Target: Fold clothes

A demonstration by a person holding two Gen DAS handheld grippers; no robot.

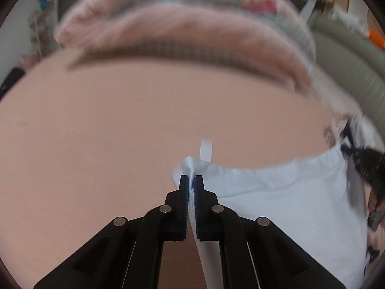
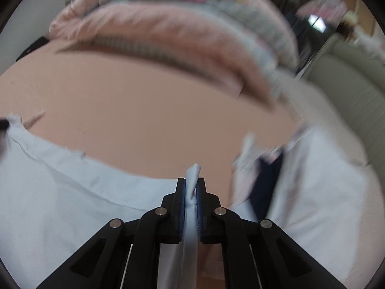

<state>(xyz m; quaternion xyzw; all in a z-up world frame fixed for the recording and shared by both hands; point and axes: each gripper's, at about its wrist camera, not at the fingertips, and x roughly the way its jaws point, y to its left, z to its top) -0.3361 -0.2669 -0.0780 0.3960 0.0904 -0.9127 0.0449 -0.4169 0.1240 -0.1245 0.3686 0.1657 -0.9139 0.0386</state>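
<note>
Both tongs, left gripper and right gripper, pinch the pale blue garment; only the right wrist view shows a white-and-navy garment beside it

Pale blue garment, plain pink sheet, black tongs.

left gripper, right gripper, jaws clamped
</note>
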